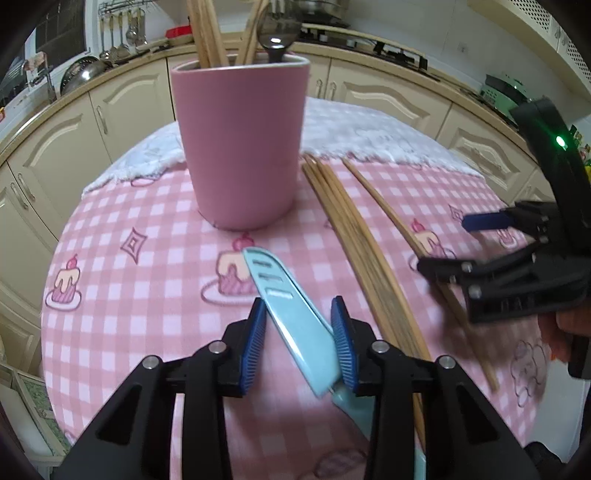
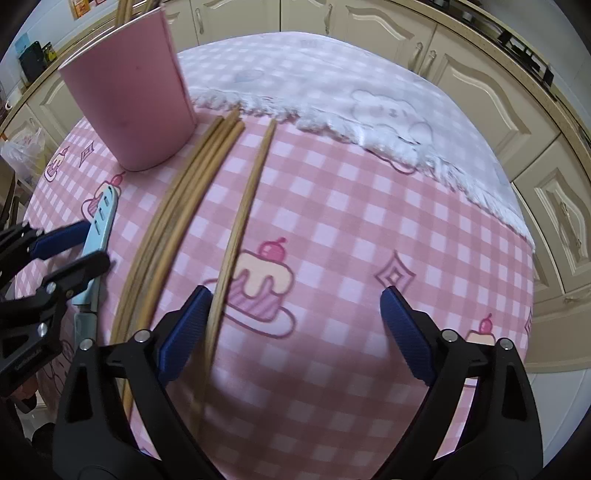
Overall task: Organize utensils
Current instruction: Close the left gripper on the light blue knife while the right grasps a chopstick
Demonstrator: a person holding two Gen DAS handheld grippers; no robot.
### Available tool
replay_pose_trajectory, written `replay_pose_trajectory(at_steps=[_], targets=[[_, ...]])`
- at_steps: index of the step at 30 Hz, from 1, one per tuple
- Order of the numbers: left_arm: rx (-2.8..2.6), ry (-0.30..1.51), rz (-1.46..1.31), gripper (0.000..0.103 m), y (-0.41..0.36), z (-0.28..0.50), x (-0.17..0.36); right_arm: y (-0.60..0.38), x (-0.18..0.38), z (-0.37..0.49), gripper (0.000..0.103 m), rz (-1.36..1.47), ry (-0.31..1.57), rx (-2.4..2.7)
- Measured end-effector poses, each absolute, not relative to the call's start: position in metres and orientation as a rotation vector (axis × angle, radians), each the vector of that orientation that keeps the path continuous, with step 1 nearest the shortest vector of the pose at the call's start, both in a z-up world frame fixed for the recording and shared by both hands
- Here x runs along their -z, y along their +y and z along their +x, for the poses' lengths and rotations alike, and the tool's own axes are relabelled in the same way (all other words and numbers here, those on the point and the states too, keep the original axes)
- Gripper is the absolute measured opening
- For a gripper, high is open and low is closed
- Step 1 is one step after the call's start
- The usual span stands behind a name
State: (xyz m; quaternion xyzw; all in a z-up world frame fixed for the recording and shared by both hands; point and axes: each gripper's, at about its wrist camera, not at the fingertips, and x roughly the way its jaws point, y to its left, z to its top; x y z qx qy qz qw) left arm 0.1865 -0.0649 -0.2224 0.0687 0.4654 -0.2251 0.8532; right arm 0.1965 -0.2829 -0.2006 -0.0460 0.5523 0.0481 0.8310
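Ahead of and beneath the gripper spreads a pink checked tablecloth (image 2: 332,206) printed with cakes, a white fluffy cloth (image 2: 388,122) lying across its far part, and beyond that cream cabinet doors (image 1: 122,110) curve under a counter holding hanging ladles (image 1: 122,33)

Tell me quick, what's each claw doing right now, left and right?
Left claw: partly closed around the light blue knife; a firm grip cannot be told.
Right claw: open, holding nothing; a lone chopstick lies by its left finger.
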Motion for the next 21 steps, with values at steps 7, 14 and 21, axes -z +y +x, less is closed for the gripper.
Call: replay_pose_trajectory(at_steps=[7, 14, 21], targets=[[0.425, 1.010, 0.126, 0.036, -0.068, 0.188, 0.223, -0.284, 0.200, 0.206, 0.086, -0.079, 1.173, -0.114], [0.527, 1.006, 0.139, 0.026, -0.082, 0.202, 0.222, -0.284, 0.201, 0.208, 0.085, -0.072, 1.177, -0.117], [0.480, 1.042, 0.269, 0.048, -0.089, 0.190, 0.221, -0.279, 0.203, 0.231, 0.085, -0.067, 1.183, -0.126]])
